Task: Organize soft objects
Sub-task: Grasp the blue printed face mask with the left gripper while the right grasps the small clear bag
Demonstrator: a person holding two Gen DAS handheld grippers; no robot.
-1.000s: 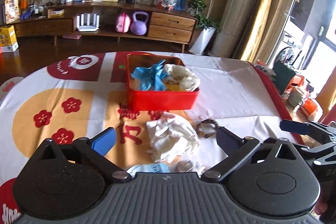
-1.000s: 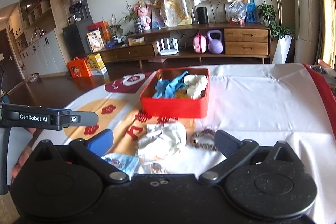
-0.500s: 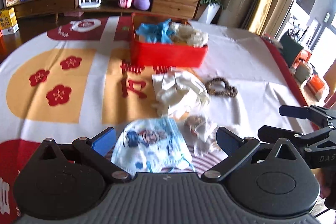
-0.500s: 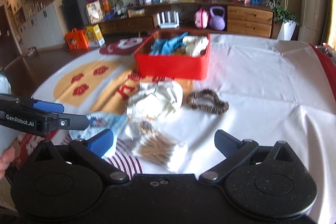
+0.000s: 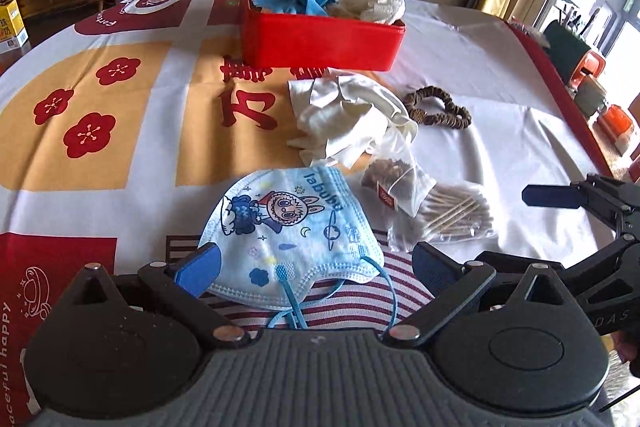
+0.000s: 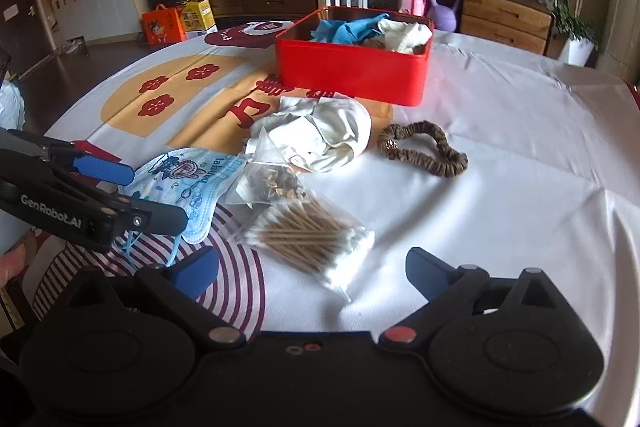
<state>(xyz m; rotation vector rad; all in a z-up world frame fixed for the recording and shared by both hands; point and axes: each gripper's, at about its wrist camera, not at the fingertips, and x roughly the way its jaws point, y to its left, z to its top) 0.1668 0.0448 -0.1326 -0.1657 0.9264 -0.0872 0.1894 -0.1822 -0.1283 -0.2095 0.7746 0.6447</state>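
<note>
A blue cartoon face mask (image 5: 288, 227) lies on the tablecloth right in front of my open left gripper (image 5: 316, 263), between its fingers; it also shows in the right wrist view (image 6: 192, 183). A white cloth (image 5: 344, 119) (image 6: 324, 135), a brown scrunchie (image 5: 438, 109) (image 6: 424, 147), a tea bag (image 5: 394, 179) (image 6: 268, 183) and a bag of cotton swabs (image 5: 452, 215) (image 6: 308, 235) lie beyond. My right gripper (image 6: 312, 273) is open and empty, just short of the swabs. A red tin (image 5: 320, 39) (image 6: 352, 75) holds blue gloves and a cream cloth.
The round table has a white, orange and red cloth (image 5: 480, 75). Its right edge (image 5: 560, 99) falls to the floor. A wooden sideboard (image 6: 500, 15) with clutter stands across the room behind the table.
Both grippers have tipped down and moved in toward the near objects. The mask now sits between my left fingers and the swabs lie just ahead of my right gripper. Both stay open.
</note>
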